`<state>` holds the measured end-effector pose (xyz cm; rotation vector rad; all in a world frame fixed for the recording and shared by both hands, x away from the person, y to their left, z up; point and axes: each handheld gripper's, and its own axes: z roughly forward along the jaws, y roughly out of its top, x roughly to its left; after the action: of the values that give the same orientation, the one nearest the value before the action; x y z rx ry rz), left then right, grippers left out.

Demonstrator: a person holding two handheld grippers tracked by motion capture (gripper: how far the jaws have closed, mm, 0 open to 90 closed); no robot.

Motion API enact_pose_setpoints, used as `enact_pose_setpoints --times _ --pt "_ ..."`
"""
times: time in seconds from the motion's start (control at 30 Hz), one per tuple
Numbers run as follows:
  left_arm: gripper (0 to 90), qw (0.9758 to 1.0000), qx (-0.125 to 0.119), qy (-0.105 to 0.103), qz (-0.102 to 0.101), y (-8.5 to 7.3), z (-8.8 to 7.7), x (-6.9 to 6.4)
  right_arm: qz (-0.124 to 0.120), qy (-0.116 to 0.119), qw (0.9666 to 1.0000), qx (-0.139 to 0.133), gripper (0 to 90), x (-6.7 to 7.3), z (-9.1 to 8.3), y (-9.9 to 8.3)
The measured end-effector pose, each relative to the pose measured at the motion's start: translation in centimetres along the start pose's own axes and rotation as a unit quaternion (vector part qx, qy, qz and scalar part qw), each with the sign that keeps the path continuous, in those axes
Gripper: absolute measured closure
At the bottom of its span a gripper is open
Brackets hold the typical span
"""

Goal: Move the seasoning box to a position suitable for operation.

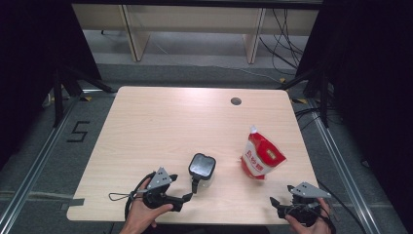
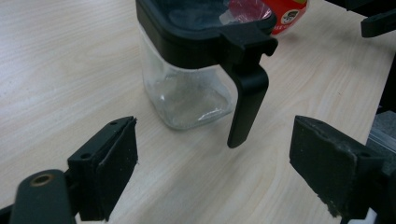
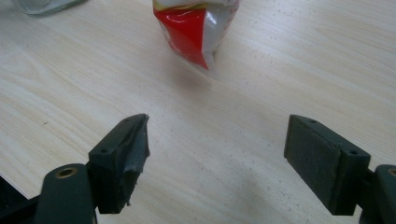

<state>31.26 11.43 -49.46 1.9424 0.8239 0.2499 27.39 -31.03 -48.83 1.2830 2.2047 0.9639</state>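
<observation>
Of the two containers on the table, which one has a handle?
The clear glass jar with the black lid has one: a black handle hangs down from the lid's edge, facing the left gripper. The red and white bag has none.

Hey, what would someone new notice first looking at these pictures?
Probably the red and white bag standing right of centre on the wooden table. Next, the glass jar with its black lid, just ahead of the open left tool; the right tool waits open near the front edge.
</observation>
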Motion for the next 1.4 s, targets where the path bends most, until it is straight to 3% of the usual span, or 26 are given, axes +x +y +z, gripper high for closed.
enact_pose_setpoints --times 0.07,0.1,0.17,0.27,0.3,0.4,0.43,0.5,0.53,0.57,0.63,0.67,0.93,0.97,1.03,1.07,1.1,1.13,1.17,1.23,1.27,1.3,1.37,1.4 --pt "15.0 0.9999 0.002 0.007 0.008 0.2 0.0 -0.1 -0.012 -0.003 0.9999 -0.006 23.8 -0.1 0.1 0.0" --pt "17.4 1.0 -0.001 0.002 0.004 0.4 0.4 -0.5 -0.012 0.007 0.9999 0.0 23.8 -0.2 0.1 0.0" --pt "21.6 0.9998 0.008 -0.009 0.015 0.5 0.7 -0.8 -0.019 0.004 0.9998 -0.003 23.8 -0.3 0.1 0.0" --pt "27.1 0.9993 0.016 -0.011 0.032 0.6 1.0 -1.2 -0.009 0.001 0.9999 -0.006 23.8 -0.1 0.2 0.0" --pt "34.5 0.9991 0.018 -0.011 0.036 0.7 1.3 -1.5 -0.002 0.002 1.0 -0.004 23.8 0.0 0.0 0.0" --pt "48.3 0.9979 0.015 -0.005 0.063 0.8 1.7 -1.8 -0.021 0.0 0.9998 -0.007 23.8 -0.3 0.0 0.1" --pt "52.3 0.9975 0.013 -0.005 0.069 0.8 1.9 -1.8 -0.007 0.002 1.0 -0.006 23.8 0.0 0.1 0.0" --pt "55.6 0.997 0.011 -0.005 0.076 0.8 2.1 -1.9 -0.013 0.005 0.9999 -0.007 23.8 -0.1 0.1 0.0" --pt "61.6 0.9963 0.016 0.0 0.084 0.7 2.2 -1.8 -0.002 0.005 1.0 -0.005 23.8 0.0 0.1 0.1" --pt "63.4 0.9963 0.019 0.0 0.084 0.7 2.3 -1.8 0.005 0.008 0.9999 -0.002 23.8 0.1 0.1 0.1" --pt "68.5 0.9955 0.025 0.004 0.091 0.8 2.4 -1.7 -0.004 0.01 0.9999 -0.005 23.9 0.0 0.1 0.0" --pt "70.7 0.9963 0.014 0.004 0.085 0.7 2.5 -1.8 -0.014 0.006 0.9998 -0.01 23.9 -0.2 0.1 0.0" --pt "72.4 0.996 0.019 -0.003 0.087 0.7 2.2 -1.4 -0.011 0.013 0.9998 -0.006 24.1 -0.1 0.0 0.1" --pt "72.5 0.9959 0.018 -0.006 0.089 0.7 2.2 -1.3 -0.022 0.011 0.9996 -0.01 24.2 -0.2 0.1 0.1" --pt "72.6 0.9967 0.015 -0.01 0.079 0.6 2.3 -1.4 -0.015 0.007 0.9998 -0.009 24.2 -0.1 0.0 0.2" --pt "72.5 0.9965 0.017 -0.01 0.081 0.7 2.2 -1.3 -0.021 0.005 0.9997 -0.01 24.2 -0.2 0.0 0.1" --pt "72.5 0.9959 0.017 -0.01 0.088 0.7 2.2 -1.2 -0.007 0.013 0.9999 -0.005 24.2 0.0 0.0 0.1" --pt "72.4 0.9948 0.025 -0.01 0.098 0.7 2.1 -1.1 -0.01 0.011 0.9999 -0.007 24.2 0.0 0.0 0.1" --pt "72.3 0.9953 0.023 -0.01 0.093 0.7 2.1 -1.1 -0.021 0.006 0.9997 -0.009 24.2 -0.2 0.0 0.1" --pt "72.2 0.9957 0.022 -0.003 0.09 0.6 1.9 -1.1 -0.008 0.014 0.9999 -0.001 24.2 0.1 0.2 0.0" --pt "72.1 0.9947 0.024 -0.004 0.1 0.6 1.8 -0.7 -0.022 0.012 0.9997 -0.007 24.2 -0.1 0.2 0.0" --pt "72.1 0.9953 0.027 -0.001 0.093 0.6 1.6 -0.6 -0.024 0.008 0.9996 -0.008 24.3 -0.1 0.1 0.1" --pt "71.8 0.9955 0.025 0.001 0.092 0.5 1.3 -0.2 -0.003 0.012 0.9999 -0.004 24.3 0.2 0.0 0.1" --pt "71.7 0.9956 0.028 0.01 0.089 0.5 1.0 0.0 -0.015 0.011 0.9998 -0.008 24.3 0.0 0.1 0.1"
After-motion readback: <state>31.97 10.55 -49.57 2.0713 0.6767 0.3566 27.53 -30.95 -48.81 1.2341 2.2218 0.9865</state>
